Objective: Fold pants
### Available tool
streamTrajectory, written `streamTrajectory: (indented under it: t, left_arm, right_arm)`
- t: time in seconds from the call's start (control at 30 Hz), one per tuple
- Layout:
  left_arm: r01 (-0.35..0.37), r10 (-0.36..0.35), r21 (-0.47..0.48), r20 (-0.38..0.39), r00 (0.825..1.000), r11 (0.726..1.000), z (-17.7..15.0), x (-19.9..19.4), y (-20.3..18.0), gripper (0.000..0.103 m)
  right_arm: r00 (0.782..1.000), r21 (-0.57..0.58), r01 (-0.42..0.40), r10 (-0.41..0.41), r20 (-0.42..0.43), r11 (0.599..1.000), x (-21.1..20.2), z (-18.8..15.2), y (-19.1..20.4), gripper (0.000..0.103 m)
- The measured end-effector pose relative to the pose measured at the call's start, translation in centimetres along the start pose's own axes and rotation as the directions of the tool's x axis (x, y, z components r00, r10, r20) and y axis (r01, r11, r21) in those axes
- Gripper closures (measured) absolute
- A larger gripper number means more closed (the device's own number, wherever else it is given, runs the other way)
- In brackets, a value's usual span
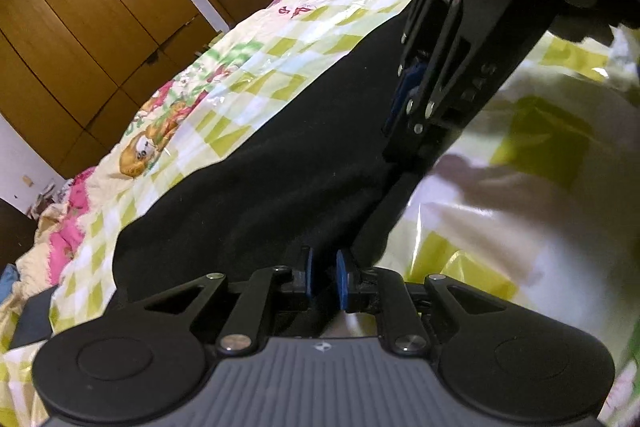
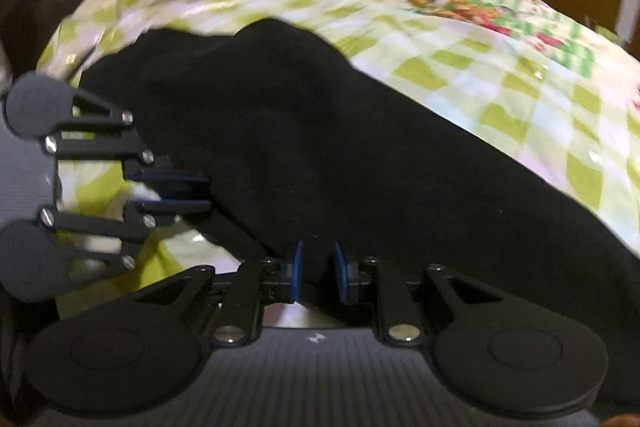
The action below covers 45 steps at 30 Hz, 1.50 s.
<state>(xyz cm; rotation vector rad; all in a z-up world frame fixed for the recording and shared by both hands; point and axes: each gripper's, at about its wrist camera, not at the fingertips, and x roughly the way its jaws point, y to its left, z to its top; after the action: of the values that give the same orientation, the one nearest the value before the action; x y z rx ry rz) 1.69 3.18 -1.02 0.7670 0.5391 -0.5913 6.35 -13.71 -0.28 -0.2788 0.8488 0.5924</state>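
Nearest the lens in the left wrist view, the left gripper point(image 1: 325, 277) has its blue-padded fingers point(image 1: 308, 273) drawn close together, with a fold of the black, soft fabric pants point(image 1: 260, 179) pinched in the narrow gap between them. In the right wrist view the right gripper point(image 2: 318, 277) stands the same way, its blue pads point(image 2: 297, 271) nearly closed on the near edge of the pants. The pants lie spread along the bed, on a glossy quilt checked in green and white with pink cartoon prints point(image 1: 224, 95), running away from both grippers in a long dark band. Beyond the quilt's far side stands a brown wooden wardrobe point(image 1: 80, 27). The right gripper appears above the pants in the left view, the left gripper beside their left edge in the right view.
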Motion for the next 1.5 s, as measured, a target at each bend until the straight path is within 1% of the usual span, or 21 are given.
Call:
streamTrajectory:
  t: [0.1, 0.23, 0.3, 0.4, 0.47, 0.53, 0.6, 0.7, 0.8, 0.83, 0.9, 0.93, 1.0, 1.13, 1.17, 1.2, 1.23, 1.27, 1.33, 1.37, 1.5]
  left_arm:
    - [0.007, -0.007, -0.017, -0.012, 1.000, 1.000, -0.6, 0.1, 0.5, 0.073]
    - [-0.017, 0.016, -0.006, -0.027, 0.999, 1.000, -0.7, 0.9, 0.3, 0.071]
    - [-0.034, 0.034, 0.011, -0.026, 0.999, 0.999, -0.6, 1.3, 0.2, 0.070]
    - [-0.063, 0.063, 0.000, -0.010, 0.998, 0.998, -0.3, 1.2, 0.8, 0.068]
    - [-0.082, 0.082, -0.035, -0.001, 0.997, 0.996, -0.2, 1.0, 1.6, 0.068]
    - [-0.074, 0.074, -0.070, -0.004, 0.997, 0.995, -0.3, 1.1, 2.4, 0.068]
    - [-0.066, 0.066, -0.099, 0.002, 0.998, 0.993, -0.2, 1.1, 2.9, 0.068]
    - [-0.065, 0.066, -0.110, 0.006, 0.998, 0.992, -0.1, 1.1, 3.0, 0.068]
    - [-0.059, 0.061, -0.103, 0.016, 0.998, 0.993, -0.1, 0.9, 3.0, 0.068]
    - [-0.055, 0.057, -0.099, 0.020, 0.998, 0.994, -0.2, 0.7, 3.0, 0.068]
    - [-0.038, 0.041, -0.087, 0.029, 0.999, 0.995, -0.4, 0.2, 2.9, 0.068]
    - [-0.042, 0.044, -0.070, 0.029, 0.999, 0.997, -0.5, -0.1, 2.7, 0.067]
    - [-0.065, 0.066, -0.030, 0.032, 0.997, 0.997, -1.0, -0.1, 2.3, 0.052]
    - [-0.053, 0.053, -0.006, 0.015, 0.998, 0.999, -1.4, 1.0, 1.8, 0.050]
    - [-0.072, 0.072, -0.005, 0.017, 0.997, 0.997, -1.4, 1.3, 1.9, 0.050]
    - [-0.083, 0.083, -0.011, 0.007, 0.997, 0.997, -1.3, 1.6, 2.1, 0.057]
    - [-0.084, 0.083, -0.033, -0.006, 0.996, 0.996, -1.2, 1.9, 2.7, 0.065]
    - [-0.075, 0.073, -0.070, -0.024, 0.997, 0.995, -1.1, 2.1, 3.5, 0.079]
    - [-0.033, 0.029, -0.136, -0.030, 0.999, 0.990, -1.0, 1.7, 5.0, 0.079]
    - [-0.021, 0.018, -0.144, -0.026, 0.999, 0.989, -1.0, 1.3, 5.2, 0.080]
    - [0.006, -0.010, -0.094, -0.042, 0.999, 0.996, -1.4, 0.0, 3.9, 0.081]
  right_arm:
    - [0.999, -0.036, -0.039, 0.039, -0.014, 0.999, -0.5, -0.2, -0.2, 0.084]
    - [0.998, -0.068, -0.057, 0.055, -0.035, 0.996, 0.0, 0.5, 0.3, 0.075]
    - [0.997, -0.098, -0.064, 0.061, -0.039, 0.993, 0.5, 0.9, 1.1, 0.075]
    - [0.999, -0.137, -0.039, 0.035, -0.031, 0.990, 1.3, 1.8, 2.2, 0.075]
    - [0.999, -0.167, -0.031, 0.026, -0.030, 0.985, 1.7, 2.1, 2.6, 0.073]
    - [0.999, -0.191, -0.042, 0.035, -0.041, 0.981, 1.9, 2.2, 2.9, 0.070]
    - [0.999, -0.234, -0.021, 0.011, -0.042, 0.972, 2.4, 2.2, 3.4, 0.069]
    - [0.999, -0.260, 0.010, -0.022, -0.041, 0.965, 3.2, 2.5, 4.0, 0.069]
    - [1.000, -0.266, 0.005, -0.011, -0.022, 0.964, 3.3, 3.1, 4.8, 0.071]
    - [1.000, -0.263, 0.020, -0.025, -0.016, 0.965, 3.4, 3.2, 4.9, 0.077]
    - [0.997, -0.215, 0.050, -0.060, -0.043, 0.975, 4.3, 3.6, 4.4, 0.093]
    - [0.997, -0.177, 0.049, -0.059, -0.048, 0.983, 4.5, 3.9, 4.0, 0.094]
    - [0.999, -0.075, 0.024, -0.027, -0.046, 0.997, 4.2, 4.4, 2.9, 0.095]
    - [1.000, 0.010, -0.004, 0.004, -0.017, 1.000, 2.9, 5.0, 2.1, 0.095]
    - [1.000, 0.024, -0.011, 0.011, -0.015, 1.000, 2.7, 5.2, 1.9, 0.095]
    - [1.000, 0.034, -0.020, 0.021, -0.017, 0.999, 2.5, 5.3, 1.8, 0.095]
    - [1.000, 0.035, -0.024, 0.025, -0.015, 0.999, 2.3, 5.3, 1.7, 0.095]
    - [0.999, 0.032, -0.029, 0.029, -0.017, 0.999, 2.2, 5.3, 1.7, 0.095]
    - [0.999, 0.031, -0.043, 0.043, -0.024, 0.999, 2.0, 5.1, 1.8, 0.095]
    - [0.998, 0.033, -0.054, 0.055, -0.028, 0.998, 1.9, 4.9, 1.8, 0.095]
    - [0.996, 0.038, -0.078, 0.080, -0.036, 0.996, 1.2, 4.2, 2.4, 0.095]
